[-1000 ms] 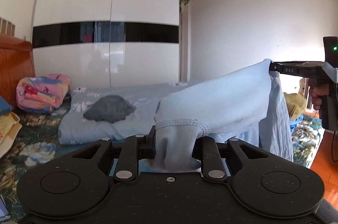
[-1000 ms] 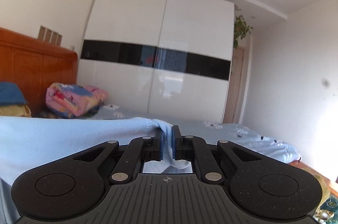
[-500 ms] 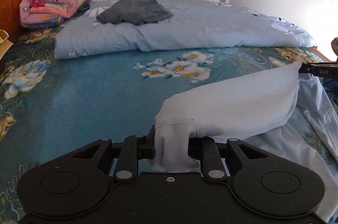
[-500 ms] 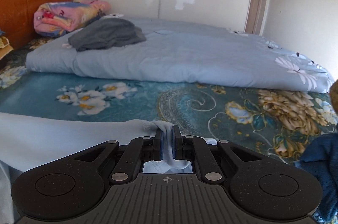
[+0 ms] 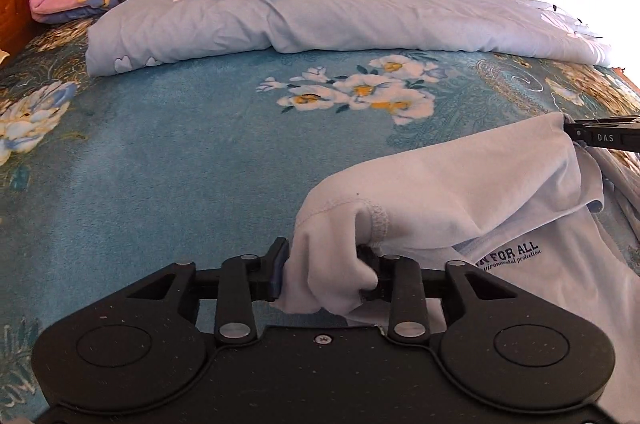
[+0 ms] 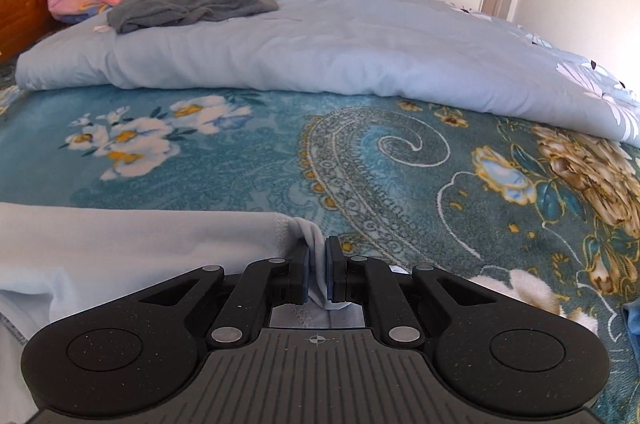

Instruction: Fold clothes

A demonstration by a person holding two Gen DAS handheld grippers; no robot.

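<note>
Left claw (image 5: 325,274): closed on a thick bunch of the pale blue cotton T-shirt (image 5: 472,192) at a stitched hem. Right claw (image 6: 319,274): pads pinched nearly together on a thin hemmed corner of the same shirt. The shirt spans between the two claws, low over the teal floral plush blanket (image 5: 168,152) on the bed, its lower part draped on the blanket.

Step in hand, by judgement: laying the shirt flat before folding. To do well: keep both claws level and apart so the held edge is taut, lower together, let the body settle without wrinkles, release only once flat.

View differences: left wrist view shows the printed lettering (image 5: 510,253) and the right claw's tip side-on; right wrist view shows neither, but shows a dark blue cloth (image 6: 631,328) at the right edge.
</note>
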